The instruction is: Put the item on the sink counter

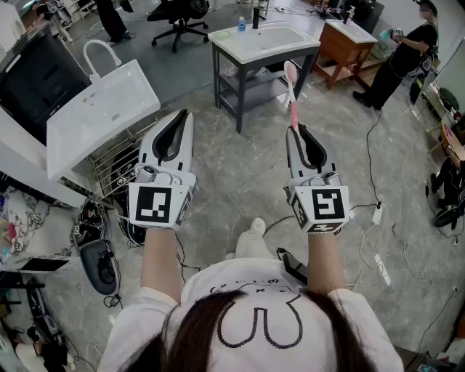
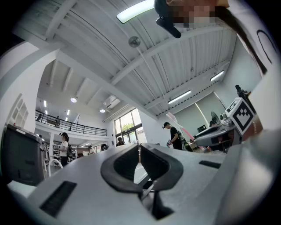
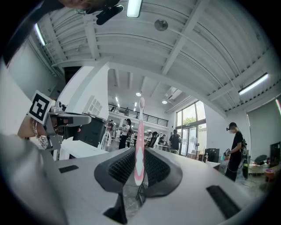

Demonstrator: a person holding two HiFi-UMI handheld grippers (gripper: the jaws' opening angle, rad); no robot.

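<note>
- Toothbrush of pink and white plastic (image 1: 292, 94) — slim, light and stiff along its length; the smooth handle probably slips easily and would pivot if pinched at a single spot.
- Right claw (image 1: 296, 132) is clamped narrow on the lower end of the handle. The brush stands straight out beyond the tips, head farthest away. A hold nearer the middle would likely swing less.
- Left claw (image 1: 182, 116) is closed to a slit with nothing in it.
- White basin worktop on a dark grey frame (image 1: 290, 45) stands well ahead, apart from the brush. A small blue bottle (image 1: 241, 25) and a dark upright tap (image 1: 256, 14) occupy its back edge, so the flat front rim looks roomiest.
- Grey floor between is open — a second white sink (image 1: 123, 94) sits left, loose cables (image 1: 378, 247) right.
</note>
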